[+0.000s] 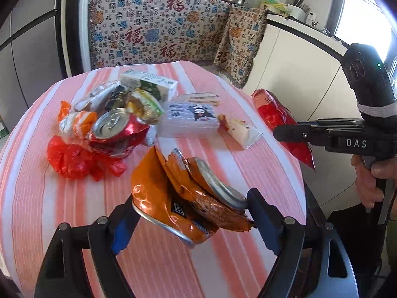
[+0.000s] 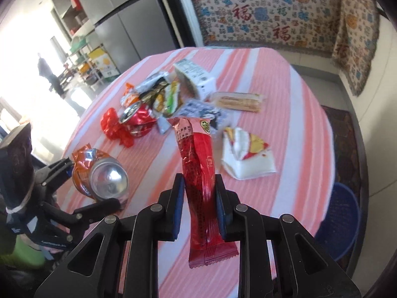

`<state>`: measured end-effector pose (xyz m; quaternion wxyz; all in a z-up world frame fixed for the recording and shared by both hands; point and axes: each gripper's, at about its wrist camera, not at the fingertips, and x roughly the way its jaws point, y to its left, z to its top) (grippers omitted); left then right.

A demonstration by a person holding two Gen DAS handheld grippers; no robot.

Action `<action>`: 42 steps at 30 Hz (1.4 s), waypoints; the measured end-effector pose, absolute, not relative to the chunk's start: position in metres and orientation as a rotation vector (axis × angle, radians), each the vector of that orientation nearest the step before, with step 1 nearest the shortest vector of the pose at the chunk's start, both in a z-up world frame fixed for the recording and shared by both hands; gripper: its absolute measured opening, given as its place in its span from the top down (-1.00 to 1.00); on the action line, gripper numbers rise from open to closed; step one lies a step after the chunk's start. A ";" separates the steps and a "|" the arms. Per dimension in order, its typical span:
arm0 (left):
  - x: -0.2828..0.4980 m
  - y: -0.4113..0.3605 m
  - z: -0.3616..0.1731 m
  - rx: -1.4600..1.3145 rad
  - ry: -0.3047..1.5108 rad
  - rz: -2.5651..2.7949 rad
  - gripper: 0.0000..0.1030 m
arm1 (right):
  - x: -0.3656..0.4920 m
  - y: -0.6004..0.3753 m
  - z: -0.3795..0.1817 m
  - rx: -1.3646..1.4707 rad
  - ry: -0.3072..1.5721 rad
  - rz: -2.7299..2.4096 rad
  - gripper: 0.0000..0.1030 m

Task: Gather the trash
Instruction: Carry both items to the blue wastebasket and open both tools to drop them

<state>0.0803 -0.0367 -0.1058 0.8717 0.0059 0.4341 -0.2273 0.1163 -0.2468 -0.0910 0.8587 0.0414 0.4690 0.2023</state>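
Fingers left (image 1: 191, 213) wide, gripping orange can (image 1: 183, 198) | right (image 2: 199, 198) narrow, pinching red wrapper (image 2: 198, 173)

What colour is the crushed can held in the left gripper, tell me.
Orange, with bare silver metal at its ends: the crushed can shows best in the left wrist view.

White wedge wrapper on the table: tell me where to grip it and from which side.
Grip the white wedge wrapper at its puffed broad end, coming from above with jaws across its thickness; it lies flat on the striped tablecloth, apart from the pile.

Both claws, left (image 1: 191, 213) and right (image 2: 199, 198), are clamped, tilted downward.
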 end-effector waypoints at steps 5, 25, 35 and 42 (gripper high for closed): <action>0.087 -0.096 -0.092 0.039 0.892 -0.588 -0.65 | 0.114 -0.331 -0.086 0.175 0.967 0.267 0.55; 0.137 -0.374 -0.148 0.200 0.986 -0.870 -0.65 | 0.131 -0.553 -0.166 0.393 1.033 -0.052 0.55; 0.148 -0.421 -0.189 0.280 1.013 -0.847 -0.71 | 0.157 -0.575 -0.211 0.415 1.089 -0.007 0.48; 0.152 -0.436 -0.210 0.320 1.047 -0.801 -0.72 | 0.159 -0.585 -0.219 0.477 1.068 -0.019 -0.10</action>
